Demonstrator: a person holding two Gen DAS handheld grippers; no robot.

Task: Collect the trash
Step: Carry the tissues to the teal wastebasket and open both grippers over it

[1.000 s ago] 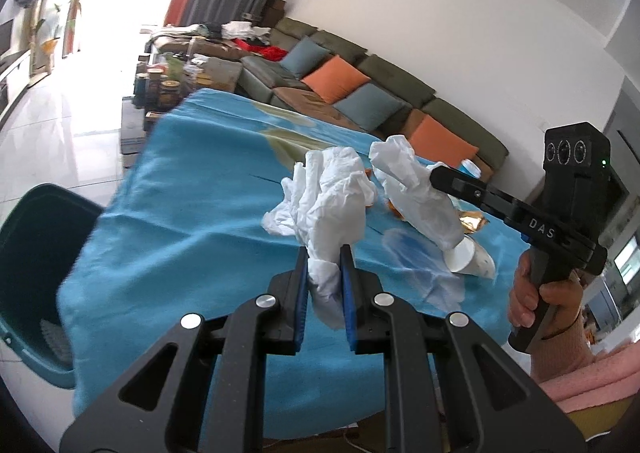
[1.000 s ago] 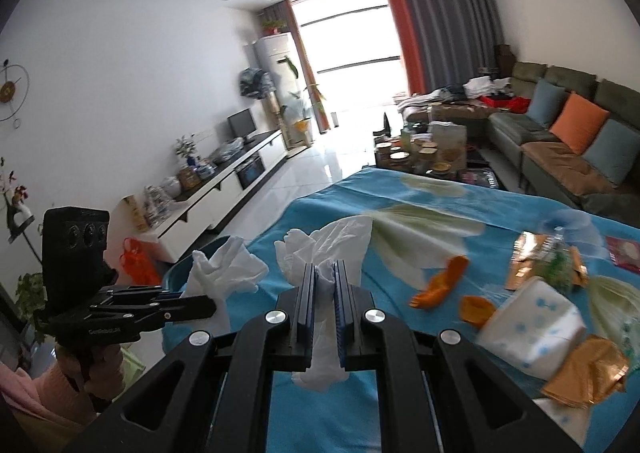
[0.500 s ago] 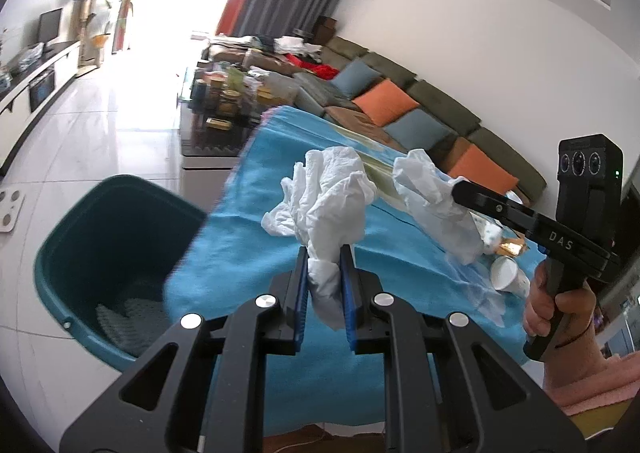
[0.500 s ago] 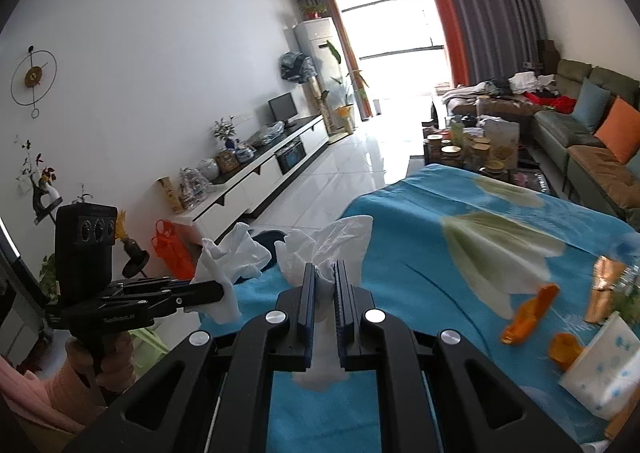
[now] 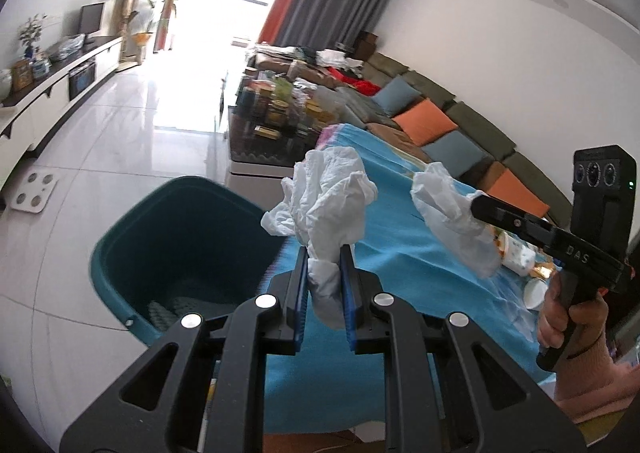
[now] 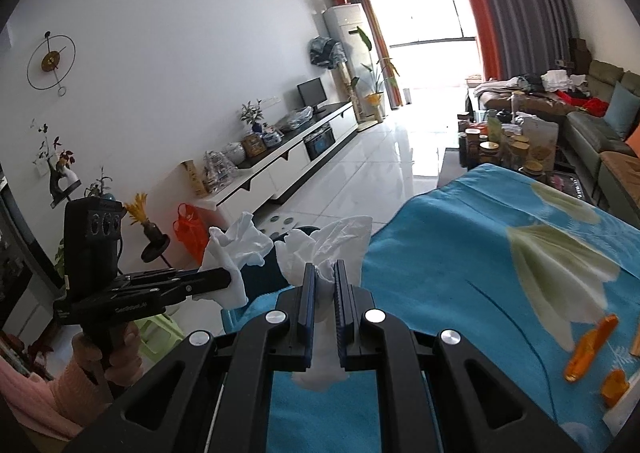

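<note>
We hold a crumpled white tissue in each gripper. The left gripper (image 5: 324, 265) is clamped on its tissue (image 5: 330, 205), the wad bulging above the blue pads and a tail hanging below them. The right gripper (image 6: 323, 281) is clamped on a second tissue (image 6: 328, 243) in the same way.

Since a second ago both views have swung left, away from the table's middle. In the left wrist view the teal bin (image 5: 132, 249), then only a sliver at the frame's edge, now fills the space left of the fingers, its open mouth and ridged floor in plain sight on the white tiles. The left tissue now hangs over the corner of the blue cloth (image 5: 412, 277), beside the bin's rim, no longer over the table. The right gripper (image 5: 480, 209) shows at the right of that view, its tissue (image 5: 452, 221) over the cloth.

In the right wrist view the orange scraps (image 6: 592, 345) have slid to the far right edge, and the gold wrappers and the packet are gone from sight. The left gripper (image 6: 224, 281) and its tissue (image 6: 236, 249) sit at the left, near our own.
</note>
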